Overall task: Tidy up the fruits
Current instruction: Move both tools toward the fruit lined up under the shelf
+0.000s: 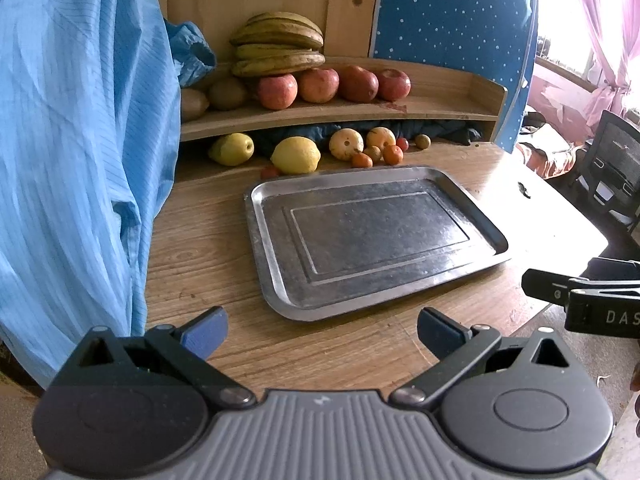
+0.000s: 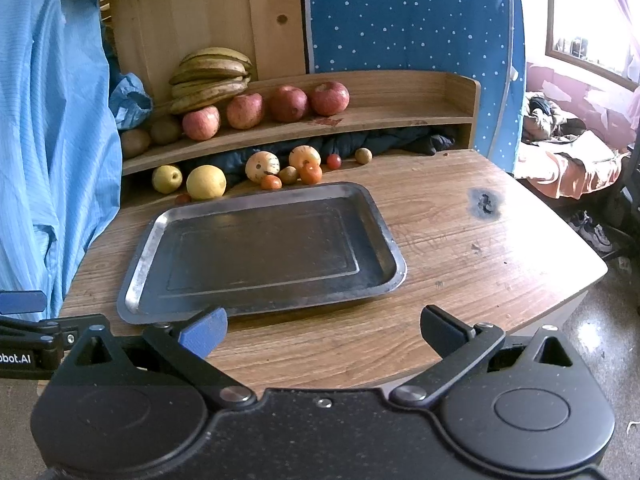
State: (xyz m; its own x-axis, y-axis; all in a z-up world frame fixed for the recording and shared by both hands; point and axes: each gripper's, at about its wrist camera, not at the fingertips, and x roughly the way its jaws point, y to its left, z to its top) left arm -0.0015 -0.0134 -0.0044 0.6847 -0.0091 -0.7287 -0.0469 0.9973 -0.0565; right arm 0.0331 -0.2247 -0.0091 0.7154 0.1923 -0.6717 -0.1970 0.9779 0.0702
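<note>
Lining shelf: four apples (red); one tray bare.

A wooden table with printed grain fills the middle of both views. A rectangular metal tray, empty, lies flat on it at centre. Behind the tray, toward the upper middle of the frame, loose fruit sits on the tabletop: a yellow lemon, a yellow-green apple, 2 pale speckled round fruits, small orange and red fruits. A dark burn mark scars the table at right. A curved wooden shelf stands at the back, carrying 4 red apples, a stack of browning bananas and brown kiwis.
</note>
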